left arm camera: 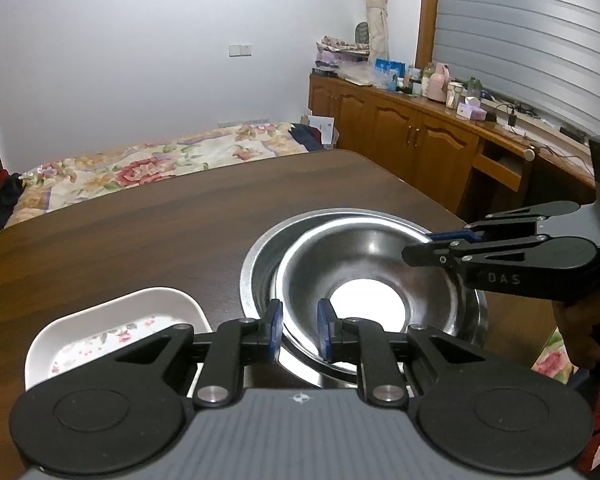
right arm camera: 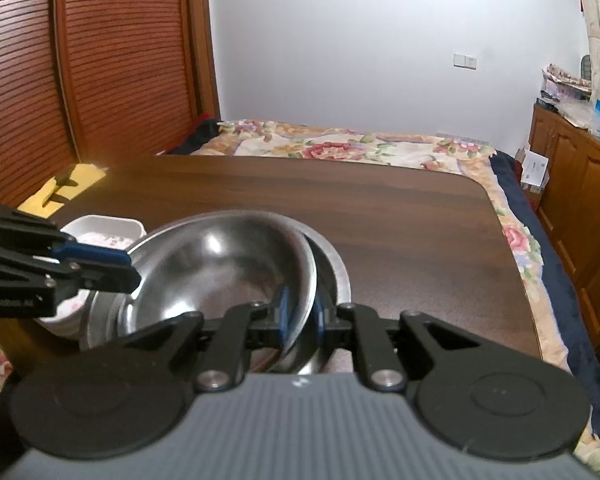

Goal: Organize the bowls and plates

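A smaller steel bowl [left arm camera: 360, 256] [right arm camera: 220, 264] rests tilted inside a larger steel bowl [left arm camera: 256, 276] [right arm camera: 336, 268] on the dark wooden table [left arm camera: 140, 232]. My left gripper [left arm camera: 300, 332] [right arm camera: 130, 268] straddles the small bowl's near rim, and its blue pads look closed on it. At the opposite side, my right gripper [right arm camera: 302, 316] [left arm camera: 424, 246] is shut on the same bowl's rim. A white rectangular dish [left arm camera: 112, 328] [right arm camera: 104, 232] with a floral print sits just left of the bowls, beside the left gripper.
A bed with a floral cover [left arm camera: 140, 164] [right arm camera: 340, 148] lies past the table's far edge. Wooden cabinets [left arm camera: 400, 132] with clutter on top line the right side. A yellow object [right arm camera: 68, 188] lies at the table's far left corner, by a louvred wooden door [right arm camera: 100, 60].
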Demonstrator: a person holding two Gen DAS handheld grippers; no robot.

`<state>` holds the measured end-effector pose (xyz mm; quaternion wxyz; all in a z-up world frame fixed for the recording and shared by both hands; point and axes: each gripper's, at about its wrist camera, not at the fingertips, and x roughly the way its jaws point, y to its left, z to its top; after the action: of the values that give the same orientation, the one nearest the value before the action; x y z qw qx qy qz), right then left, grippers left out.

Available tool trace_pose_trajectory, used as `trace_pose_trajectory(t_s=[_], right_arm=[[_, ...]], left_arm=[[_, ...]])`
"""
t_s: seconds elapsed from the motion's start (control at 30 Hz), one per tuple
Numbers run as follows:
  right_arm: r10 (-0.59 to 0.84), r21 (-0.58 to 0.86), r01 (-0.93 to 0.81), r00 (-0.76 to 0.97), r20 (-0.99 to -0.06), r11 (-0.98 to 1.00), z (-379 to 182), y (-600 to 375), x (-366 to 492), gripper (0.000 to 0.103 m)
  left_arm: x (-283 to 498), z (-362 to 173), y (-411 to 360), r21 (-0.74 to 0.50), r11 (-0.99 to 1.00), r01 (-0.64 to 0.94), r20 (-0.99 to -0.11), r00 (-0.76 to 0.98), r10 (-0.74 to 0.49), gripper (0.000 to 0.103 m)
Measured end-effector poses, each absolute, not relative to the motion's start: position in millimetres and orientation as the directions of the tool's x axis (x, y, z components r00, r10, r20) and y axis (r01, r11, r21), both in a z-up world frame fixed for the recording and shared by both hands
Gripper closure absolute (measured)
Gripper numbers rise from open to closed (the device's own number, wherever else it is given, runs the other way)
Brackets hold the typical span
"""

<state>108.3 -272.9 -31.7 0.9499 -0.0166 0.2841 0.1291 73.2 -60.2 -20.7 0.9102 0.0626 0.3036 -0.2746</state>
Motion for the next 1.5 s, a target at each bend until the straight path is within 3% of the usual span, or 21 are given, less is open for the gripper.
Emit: trace_pose_trajectory(t_s=[0.23,0.43,0.53,0.57,0.7,0.77,0.8,0.87,1.17,1.5], right_arm=[[0.234,0.043,-0.25,0.814,-0.532,0.967,-32.5,-271.8,109.2,0.088],[0.228,0.055,-0.229,0.857,-0.462,0.972,-26.2,-275.9,96.0,0.088],[0.221,0.026,-0.23,0.891,-0.396,0.973,-24.1,-274.1,83.3,0.088],[0.211,0.016,-0.221,0.903,-0.375,0.975,-24.1,-274.1,79.1,0.088],[0.21,0.022,-0.216,0.913,-0.349,0.976,-25.4,-277.0,72.5,0.087],[0.206,0.016,-0.213,0.917,-0.341,0.977,-26.9,-277.8,71.6,0.084],[0.202,0.016,-0.209,0.92,-0.335,0.978,-27.7,-278.8,71.2,0.068],[0.201,0.029,-0.203,0.924,-0.326,0.979,-29.5,-280.0,71.9,0.051],[0.186,0.086,-0.166,0.918,-0.349,0.982,-46.4,-284.8,85.4,0.05],[0.213,0.156,-0.165,0.906,-0.367,0.974,-58.4,-284.9,91.3,0.049]], left_arm=[[70.3,-19.4,-58.6,-0.062,0.851,0.521,-0.569,0.682,-0.459,0.083],[65.9,-15.1,-56.7,-0.039,0.866,0.498,-0.526,0.727,-0.441,0.081],[62.8,-15.5,-56.0,-0.015,0.878,0.478,-0.492,0.761,-0.423,0.069],[61.4,-15.9,-56.3,-0.009,0.882,0.472,-0.478,0.773,-0.418,0.061],[59.0,-20.0,-58.0,0.027,0.893,0.448,-0.443,0.806,-0.391,0.043],[58.3,-22.4,-57.9,0.016,0.892,0.452,-0.431,0.808,-0.402,0.043],[58.0,-24.0,-58.2,0.01,0.893,0.45,-0.428,0.809,-0.403,0.043],[57.9,-26.6,-58.5,0.005,0.895,0.447,-0.43,0.809,-0.402,0.043],[59.6,-35.9,-60.6,-0.015,0.897,0.443,-0.455,0.795,-0.4,0.043],[64.8,-43.0,-58.4,-0.047,0.9,0.433,-0.494,0.774,-0.397,0.057]])
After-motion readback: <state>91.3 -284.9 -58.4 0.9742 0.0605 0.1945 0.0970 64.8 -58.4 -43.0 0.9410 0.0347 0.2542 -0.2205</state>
